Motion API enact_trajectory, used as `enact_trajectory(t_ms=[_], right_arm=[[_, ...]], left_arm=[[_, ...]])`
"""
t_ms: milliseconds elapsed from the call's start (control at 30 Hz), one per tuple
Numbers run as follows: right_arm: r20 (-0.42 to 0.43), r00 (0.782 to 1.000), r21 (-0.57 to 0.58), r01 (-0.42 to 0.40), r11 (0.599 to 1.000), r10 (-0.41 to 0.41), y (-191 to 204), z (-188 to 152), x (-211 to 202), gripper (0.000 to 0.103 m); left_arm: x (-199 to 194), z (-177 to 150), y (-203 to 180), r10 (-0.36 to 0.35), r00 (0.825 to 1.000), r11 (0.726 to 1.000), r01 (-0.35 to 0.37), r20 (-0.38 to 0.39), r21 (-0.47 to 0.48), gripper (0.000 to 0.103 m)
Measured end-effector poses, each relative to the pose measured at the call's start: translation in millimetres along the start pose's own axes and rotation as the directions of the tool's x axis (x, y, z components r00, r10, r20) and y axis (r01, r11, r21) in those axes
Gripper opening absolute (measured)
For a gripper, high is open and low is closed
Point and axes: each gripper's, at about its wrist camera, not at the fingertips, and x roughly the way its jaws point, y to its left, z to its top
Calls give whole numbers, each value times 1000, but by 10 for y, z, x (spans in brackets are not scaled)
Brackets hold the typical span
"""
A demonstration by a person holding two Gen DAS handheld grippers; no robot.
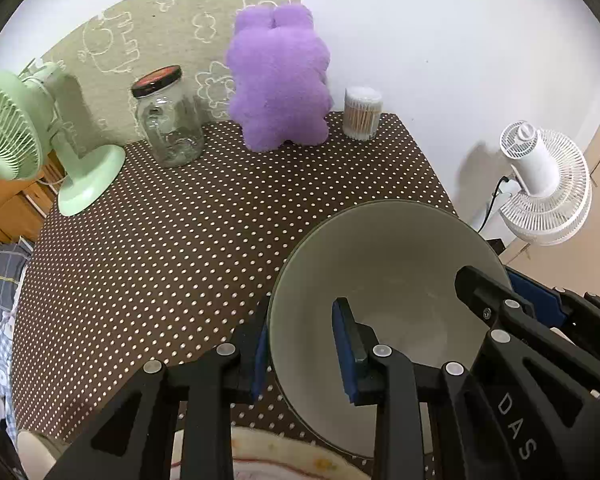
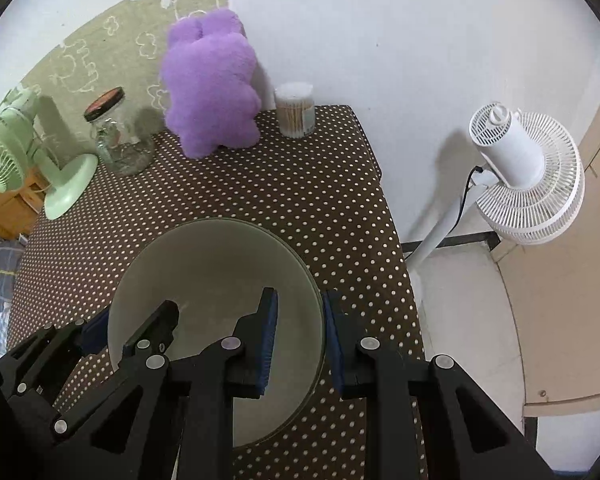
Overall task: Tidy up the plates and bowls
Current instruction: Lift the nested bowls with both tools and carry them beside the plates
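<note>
The left tongs [image 1: 304,344] straddle the left rim of the bowl [image 1: 384,264]: one blue pad lies outside the wall, the other inside. The gap is moderate, and the pads sit at the wall on both sides, though whether they truly press it cannot be told. The right tongs [image 2: 300,340] stand the same way on the bowl's [image 2: 212,264] right rim, one pad inside, one outside, at a narrow gap around the wall. Each pair shows in the other's view, at the opposite rim.

The bowl is round, pale grey-green with a thin dark edge, smooth and empty inside, with faint whitish marks near the bottom. It sits between the two tongs over the near right part of the bench [image 1: 180,220]. Whether it rests on the bench or is lifted cannot be told. Just below the left tongs, the rim of a pale plate [image 1: 284,464] with yellowish spots shows.

The bench wears a brown cloth with white dots. Far ahead of the left tongs, from left to right, stand a green fan [image 1: 24,136], a glass jar [image 1: 168,120] with a dark lid, a purple plush toy [image 1: 278,84] and a tub of cotton swabs [image 1: 362,112], all by the white wall. Right of the bench, on the floor, stands a white fan [image 2: 524,176].
</note>
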Motion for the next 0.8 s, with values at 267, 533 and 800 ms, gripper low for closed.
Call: enact_trajectory(t_ms=[267, 533, 800], right_arm=[[11, 1000, -9, 14, 1000, -14, 232, -107, -307, 27], [36, 999, -6, 19, 1000, -19, 528, -232, -636, 27], [37, 999, 7, 19, 1000, -19, 845, -431, -882, 26]], left_arm=[[-319, -137, 248, -8, 1000, 1000, 8, 17, -17, 28], [-623, -253, 522, -11, 999, 1000, 11, 35, -1, 28], [-846, -426, 791, -12, 999, 1000, 12, 39, 12, 28]])
